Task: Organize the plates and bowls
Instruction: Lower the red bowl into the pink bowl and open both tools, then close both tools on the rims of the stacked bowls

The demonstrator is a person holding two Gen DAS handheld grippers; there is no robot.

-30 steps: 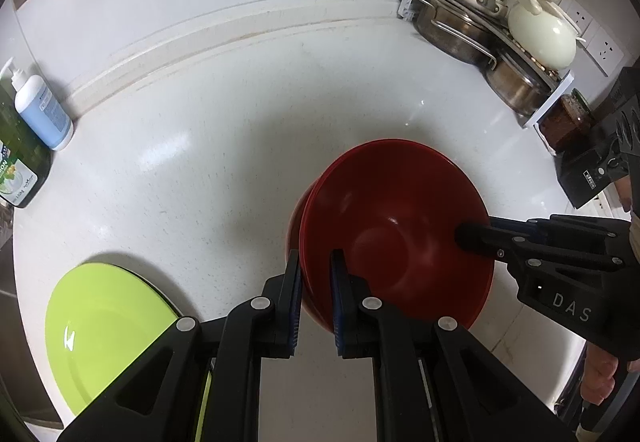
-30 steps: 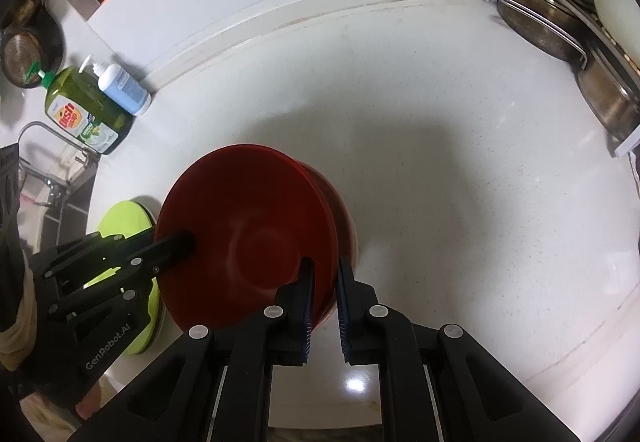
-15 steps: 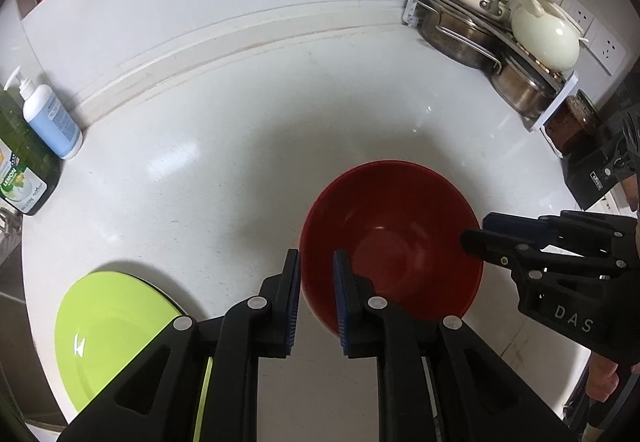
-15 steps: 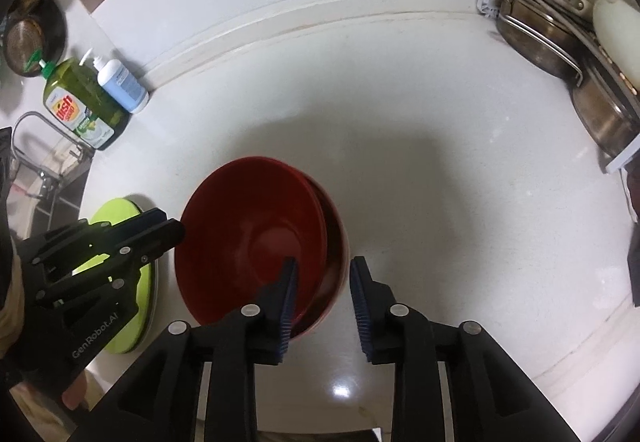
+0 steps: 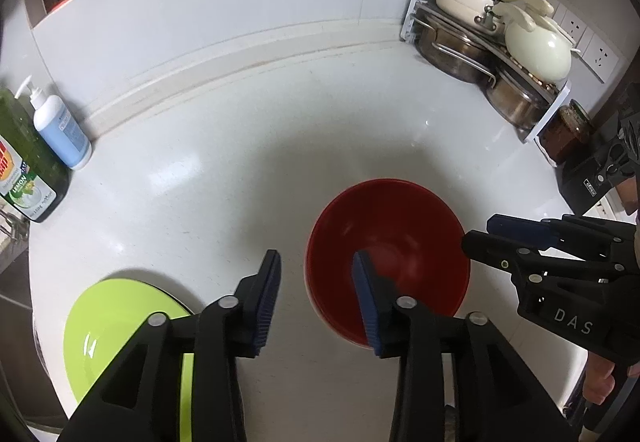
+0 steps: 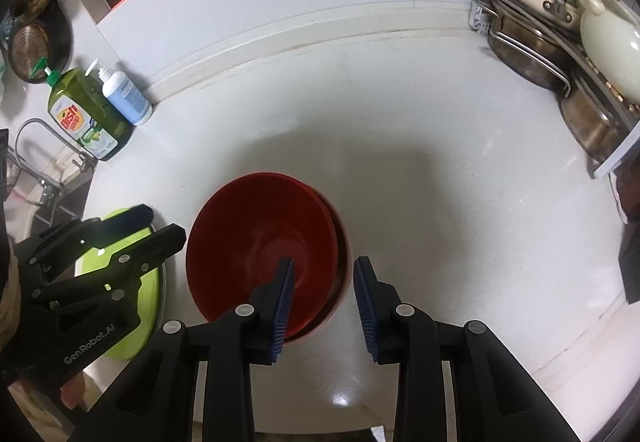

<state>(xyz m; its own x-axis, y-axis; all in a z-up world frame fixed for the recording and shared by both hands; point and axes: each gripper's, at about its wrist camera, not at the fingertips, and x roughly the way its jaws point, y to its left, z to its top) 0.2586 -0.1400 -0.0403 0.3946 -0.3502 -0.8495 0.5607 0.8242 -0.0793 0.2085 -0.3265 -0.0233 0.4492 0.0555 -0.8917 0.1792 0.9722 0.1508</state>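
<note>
- Red bowls (image 6: 264,242): two, nested one inside the other, upright on the white counter (image 6: 440,182). The upper one sits slightly off-centre in the lower, whose rim shows as a crescent on one side. This stack is the landmark for the entries below.
- Left gripper (image 5: 316,296): tongs spread apart, holding nothing. One blue-padded finger hangs over the near rim of the bowls (image 5: 388,254), the other over bare counter (image 5: 224,162) beside them. Whether the nearer pad touches the rim cannot be told.
- Right gripper (image 6: 322,302): tongs apart, empty. One finger lies over the near edge of the bowls, the other just outside the rim above the counter.
- Green plate (image 5: 120,322): flat on the counter, near the bowls on the left gripper's side, apart from them; partly hidden by that gripper's body.
- Green dish-soap bottle (image 6: 86,114) and blue pump bottle (image 6: 126,96): upright, side by side against the back ledge, well apart from the bowls, beyond the plate.
- Tap (image 6: 44,146): just past the soap bottle, at the counter's edge.
- Rack of steel pots and cream-coloured cookware (image 5: 500,54): in the far corner, well apart from the bowls, opposite the bottles.
- Dark jar (image 5: 568,130): just beside the rack's near end.
</note>
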